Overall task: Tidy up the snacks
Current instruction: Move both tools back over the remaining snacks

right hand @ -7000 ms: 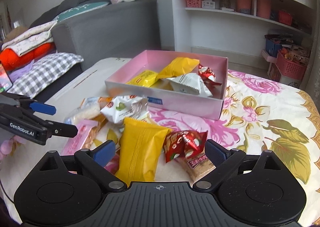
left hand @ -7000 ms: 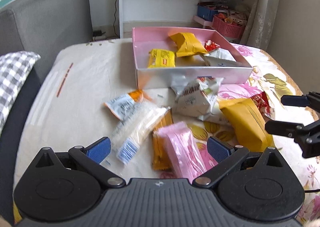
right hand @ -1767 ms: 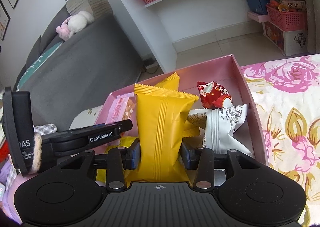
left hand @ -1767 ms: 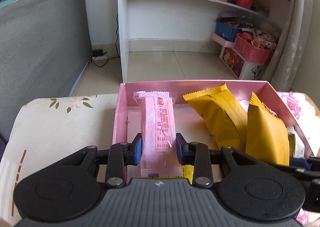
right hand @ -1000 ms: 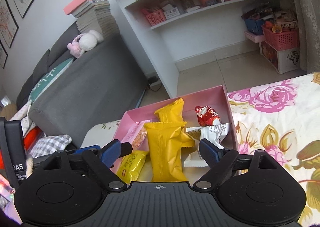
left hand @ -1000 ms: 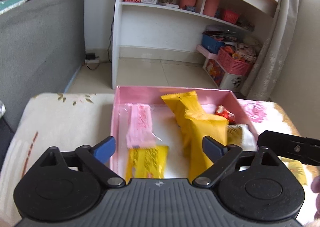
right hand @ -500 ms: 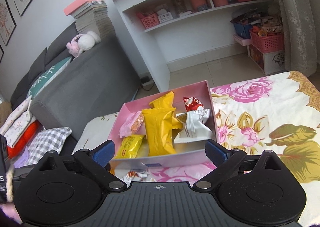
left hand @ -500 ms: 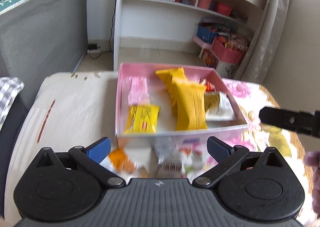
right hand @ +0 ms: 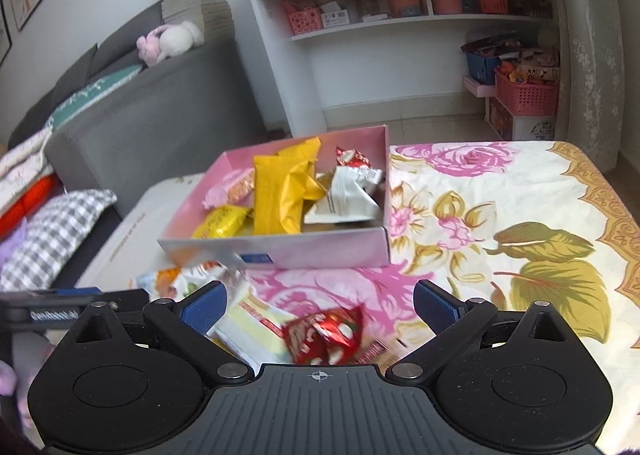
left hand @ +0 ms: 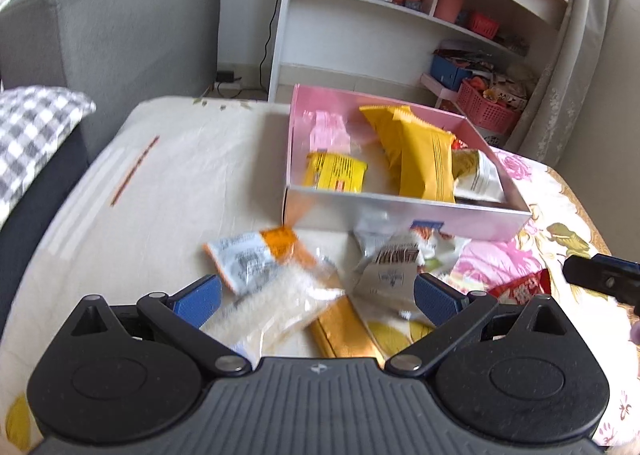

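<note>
- The left gripper [left hand: 318, 301] hangs over the loose snacks at 6 o'clock of the left wrist view, its blue-padded fingers [left hand: 198, 297] spread wide with nothing between them.
- The right gripper [right hand: 319, 305] hovers likewise at 6 o'clock of its own view, fingers [right hand: 434, 305] far apart and empty.
- The pink box [right hand: 320, 247] sits on the table toward 12 o'clock from both grippers; inside lie a large yellow packet [left hand: 424, 163], a small yellow bar [left hand: 334, 171], a pink wafer packet [left hand: 326, 129] at the box's 10 o'clock corner, a white packet [right hand: 348, 195] and a red candy [right hand: 352, 157] at its 2 o'clock side.
- Loose snacks lie on the cloth just in front of the box: an orange-and-white sachet [left hand: 252, 255], a clear bag of pale crackers [left hand: 280, 303], a gold bar [left hand: 346, 331] and a white-brown packet [left hand: 394, 267].
- In the right wrist view a red wrapped candy [right hand: 324, 333] and a pale yellow packet [right hand: 252, 327] lie between the open fingers.
- The tablecloth [right hand: 520, 215] is cream with pink roses and olive leaves on the 3 o'clock side, plainer cream toward 9 o'clock.
- A grey sofa [left hand: 120, 23] stands at 10 o'clock with a checked cushion [left hand: 32, 131] and a plush toy [right hand: 170, 41] on its back.
- A white shelf unit [right hand: 400, 27] at 12 o'clock holds pink baskets and pots; a red basket [right hand: 526, 95] stands on the floor by a curtain [right hand: 592, 35] at 2 o'clock.
</note>
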Tool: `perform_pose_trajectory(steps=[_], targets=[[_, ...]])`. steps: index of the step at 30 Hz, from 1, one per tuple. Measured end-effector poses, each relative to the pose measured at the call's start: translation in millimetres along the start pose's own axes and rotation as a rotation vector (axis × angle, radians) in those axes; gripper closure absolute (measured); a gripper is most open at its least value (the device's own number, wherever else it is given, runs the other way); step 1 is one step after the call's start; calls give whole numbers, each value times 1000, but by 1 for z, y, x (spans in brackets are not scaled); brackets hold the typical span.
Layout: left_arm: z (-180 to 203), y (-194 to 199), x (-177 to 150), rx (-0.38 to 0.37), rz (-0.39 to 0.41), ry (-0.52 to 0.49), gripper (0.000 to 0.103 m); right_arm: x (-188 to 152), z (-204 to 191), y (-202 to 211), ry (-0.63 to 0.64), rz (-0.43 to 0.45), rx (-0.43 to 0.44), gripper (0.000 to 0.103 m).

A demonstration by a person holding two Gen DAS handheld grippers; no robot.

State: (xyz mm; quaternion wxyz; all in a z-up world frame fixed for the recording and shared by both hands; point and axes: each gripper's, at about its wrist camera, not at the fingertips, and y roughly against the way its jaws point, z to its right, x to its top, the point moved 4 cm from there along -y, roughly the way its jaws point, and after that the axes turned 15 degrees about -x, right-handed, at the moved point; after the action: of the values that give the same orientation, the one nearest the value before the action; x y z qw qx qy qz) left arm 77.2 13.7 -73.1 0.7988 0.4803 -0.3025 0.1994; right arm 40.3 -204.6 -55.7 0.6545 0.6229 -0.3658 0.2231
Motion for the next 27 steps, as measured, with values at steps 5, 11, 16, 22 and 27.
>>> perform_pose_trajectory(steps=[5,11,16,22,27], targets=[[7,4,-16,-14,-14,-33,0,-18,-2,-2,83,1,-16,2],[16,2,-22,-35,12,-125,0,-35,-5,-7,159,-5,-30,2],[26,-6,-24,-49,16,-202,1,-41,-8,-13,200,-16,-38,2],[37,-17,-22,-96,23,-330,5,-40,-12,-18,229,-6,-38,2],[45,-31,-20,-114,12,-429,14,-35,-14,-21,225,3,-29,2]])
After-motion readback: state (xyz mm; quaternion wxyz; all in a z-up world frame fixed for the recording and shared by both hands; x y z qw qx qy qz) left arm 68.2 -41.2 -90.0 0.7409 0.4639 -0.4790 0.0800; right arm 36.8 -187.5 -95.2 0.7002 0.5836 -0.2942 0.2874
